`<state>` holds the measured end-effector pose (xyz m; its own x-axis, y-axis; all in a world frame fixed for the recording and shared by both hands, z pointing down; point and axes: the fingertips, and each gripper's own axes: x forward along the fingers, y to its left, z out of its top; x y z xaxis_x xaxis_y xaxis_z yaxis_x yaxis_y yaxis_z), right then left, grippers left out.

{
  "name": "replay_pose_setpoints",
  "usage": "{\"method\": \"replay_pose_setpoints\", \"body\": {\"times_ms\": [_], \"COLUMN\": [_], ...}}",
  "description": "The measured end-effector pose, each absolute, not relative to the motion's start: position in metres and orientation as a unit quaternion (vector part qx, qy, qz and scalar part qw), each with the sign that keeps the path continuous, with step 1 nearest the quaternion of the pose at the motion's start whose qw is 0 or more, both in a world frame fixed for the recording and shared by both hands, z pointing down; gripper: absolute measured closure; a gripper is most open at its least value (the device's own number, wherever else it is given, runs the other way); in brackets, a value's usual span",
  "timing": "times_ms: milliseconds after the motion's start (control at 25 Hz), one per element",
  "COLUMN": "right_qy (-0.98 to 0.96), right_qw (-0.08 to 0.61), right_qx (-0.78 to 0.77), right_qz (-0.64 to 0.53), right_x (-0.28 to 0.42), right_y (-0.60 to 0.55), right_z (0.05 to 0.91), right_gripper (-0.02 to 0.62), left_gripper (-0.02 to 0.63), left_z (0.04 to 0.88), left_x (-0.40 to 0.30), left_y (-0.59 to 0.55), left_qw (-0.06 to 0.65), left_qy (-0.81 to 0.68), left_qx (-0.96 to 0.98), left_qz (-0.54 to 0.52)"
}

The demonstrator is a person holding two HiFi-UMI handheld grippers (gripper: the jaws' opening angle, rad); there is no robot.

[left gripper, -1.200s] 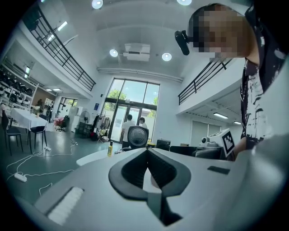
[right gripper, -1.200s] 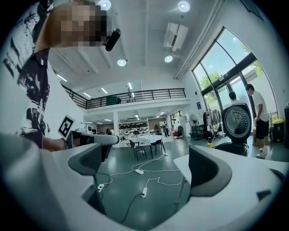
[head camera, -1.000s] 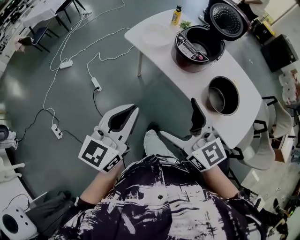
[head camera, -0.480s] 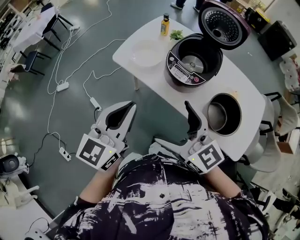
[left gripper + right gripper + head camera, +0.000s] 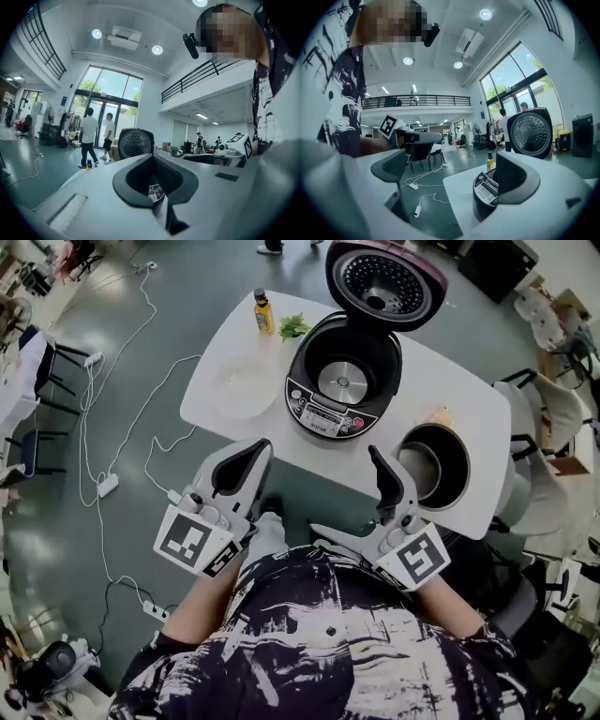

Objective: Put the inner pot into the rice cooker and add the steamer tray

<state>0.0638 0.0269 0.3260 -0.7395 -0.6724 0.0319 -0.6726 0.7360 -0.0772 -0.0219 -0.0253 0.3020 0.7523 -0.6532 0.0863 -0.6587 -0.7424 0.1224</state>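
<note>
A dark rice cooker (image 5: 342,381) stands on the white table (image 5: 469,413) with its lid (image 5: 384,282) up and its well empty. The metal inner pot (image 5: 433,465) sits on the table to its right. A pale round steamer tray (image 5: 242,385) lies to its left. My left gripper (image 5: 259,448) hangs shut in front of the table's near edge, holding nothing. My right gripper (image 5: 345,491) is open wide and empty, one finger (image 5: 386,479) close beside the pot. The right gripper view shows the cooker (image 5: 485,197) past the open gripper (image 5: 450,173).
A small yellow bottle (image 5: 262,310) and a green sprig (image 5: 293,327) stand at the table's far left end. White cables and power strips (image 5: 108,486) trail over the floor to the left. Chairs (image 5: 548,456) stand to the right. People (image 5: 89,136) are far off near the glass doors.
The table, cooker and pot have come nearer and shifted left in the head view as I moved up to the table. Both grippers hold the same states as before.
</note>
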Motion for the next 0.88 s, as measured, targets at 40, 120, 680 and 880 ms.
{"method": "replay_pose_setpoints", "body": {"times_ms": [40, 120, 680, 880], "right_qy": [-0.924, -0.908, -0.783, -0.757], "right_qw": [0.004, 0.008, 0.01, 0.012], "right_qx": [0.379, 0.417, 0.617, 0.648], "right_qz": [0.041, 0.043, 0.077, 0.081], "right_x": [0.066, 0.067, 0.08, 0.108], "right_y": [0.019, 0.001, -0.054, -0.043], "right_z": [0.326, 0.325, 0.337, 0.342], "right_gripper": [0.041, 0.041, 0.041, 0.042], "left_gripper": [0.601, 0.601, 0.601, 0.601], "left_z": [0.302, 0.302, 0.318, 0.314], "left_x": [-0.019, -0.016, -0.029, -0.008], "left_y": [-0.036, -0.058, -0.162, -0.164], "left_qw": [0.073, 0.077, 0.083, 0.077], "left_qy": [-0.334, -0.299, -0.146, -0.129], "left_qx": [0.94, 0.951, 0.985, 0.988], "left_qz": [0.018, 0.017, 0.031, 0.032]}}
